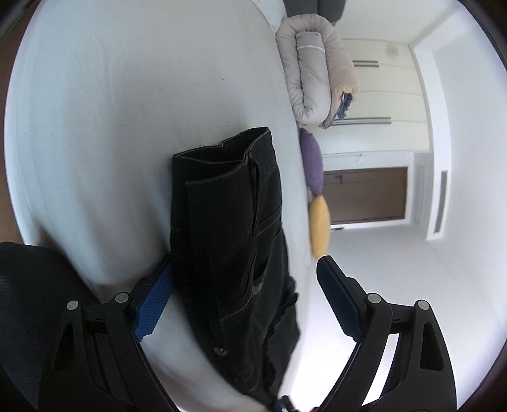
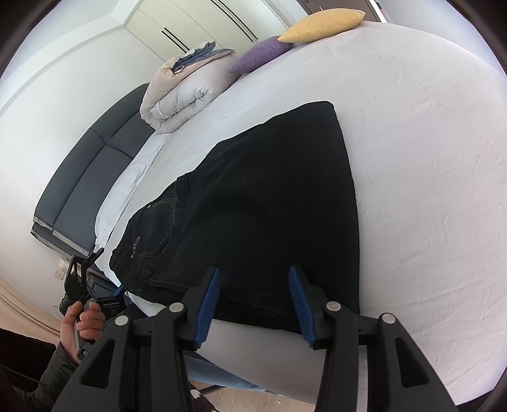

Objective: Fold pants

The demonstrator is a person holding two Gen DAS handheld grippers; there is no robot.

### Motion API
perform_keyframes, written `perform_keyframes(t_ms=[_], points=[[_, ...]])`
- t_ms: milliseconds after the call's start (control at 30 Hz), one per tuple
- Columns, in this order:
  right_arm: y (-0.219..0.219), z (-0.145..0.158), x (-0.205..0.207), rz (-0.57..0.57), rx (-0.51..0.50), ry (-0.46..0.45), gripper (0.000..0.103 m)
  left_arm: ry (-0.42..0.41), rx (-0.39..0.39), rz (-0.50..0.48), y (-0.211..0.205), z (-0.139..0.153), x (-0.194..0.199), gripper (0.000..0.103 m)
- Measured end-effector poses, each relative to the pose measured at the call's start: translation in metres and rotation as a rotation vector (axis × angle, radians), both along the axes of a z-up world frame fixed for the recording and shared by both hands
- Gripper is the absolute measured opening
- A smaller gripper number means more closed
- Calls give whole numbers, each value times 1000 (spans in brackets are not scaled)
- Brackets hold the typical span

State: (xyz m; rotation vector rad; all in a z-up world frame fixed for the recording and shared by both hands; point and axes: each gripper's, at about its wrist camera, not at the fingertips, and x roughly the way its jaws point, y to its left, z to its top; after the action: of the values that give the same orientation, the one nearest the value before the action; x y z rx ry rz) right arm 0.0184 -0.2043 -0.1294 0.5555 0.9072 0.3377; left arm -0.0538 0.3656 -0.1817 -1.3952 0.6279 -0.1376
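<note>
The white-sheeted bed [image 2: 427, 158] carried black pants [image 2: 269, 196] centrally, rolled duvet [image 2: 180, 101] and two cushions [image 2: 263, 54] toward eleven o'clock.

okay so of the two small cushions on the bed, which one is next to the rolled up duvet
The purple cushion. It lies between the rolled duvet and the yellow cushion, which sits on its far side, away from the duvet.

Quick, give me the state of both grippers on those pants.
Left gripper: open, jaws either side of the black pants, not clamped.
Right gripper: open, at the pants' near edge, holding nothing.
</note>
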Motion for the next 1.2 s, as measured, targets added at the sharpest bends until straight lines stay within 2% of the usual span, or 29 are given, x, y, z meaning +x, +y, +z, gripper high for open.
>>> perform_keyframes(t_ms=[100, 167, 200, 300, 367, 433, 533, 633, 667, 733, 767, 867, 1000, 1133, 1167, 1200], points=[[1, 0, -1, 0, -1, -2, 48, -27, -94, 30, 6, -12, 5, 87], [1, 0, -1, 0, 0, -2, 48, -37, -142, 40, 8, -18, 5, 73], [0, 0, 0, 1, 1, -2, 48, -32, -149, 32, 8, -20, 7, 58], [0, 0, 0, 0, 3, 2, 47, -16, -140, 11, 6, -23, 7, 30], [0, 0, 0, 0, 3, 3, 47, -7, -108, 8, 5, -18, 6, 28], [0, 2, 0, 4, -3, 5, 46, -10, -58, 2, 4, -11, 8, 21], [-2, 10, 2, 1, -9, 12, 45, -40, 62, -23, 2, 13, 9, 16], [-4, 25, 10, 6, 35, 2, 45, -54, 135, -45, -4, 30, 13, 16], [0, 32, 17, 22, 42, -5, 45, -52, 144, -48, -6, 32, 12, 16], [13, 45, 37, 64, 65, -18, 38, -40, 161, -46, -8, 32, 10, 14], [21, 50, 48, 87, 85, -17, 32, -32, 164, -43, -9, 31, 9, 13], [60, 55, 94, 201, 159, 15, 28, -12, 186, -41, -7, 32, 11, 12], [113, 35, 146, 296, 157, 121, 23, -21, 268, -65, -13, 46, 20, 11], [140, -10, 176, 287, 107, 281, 19, -46, 379, -103, -24, 69, 29, 11], [141, -20, 178, 274, 101, 300, 0, -50, 395, -109, -27, 73, 30, 11], [140, -25, 178, 266, 106, 306, 0, -57, 419, -119, -31, 78, 31, 11]])
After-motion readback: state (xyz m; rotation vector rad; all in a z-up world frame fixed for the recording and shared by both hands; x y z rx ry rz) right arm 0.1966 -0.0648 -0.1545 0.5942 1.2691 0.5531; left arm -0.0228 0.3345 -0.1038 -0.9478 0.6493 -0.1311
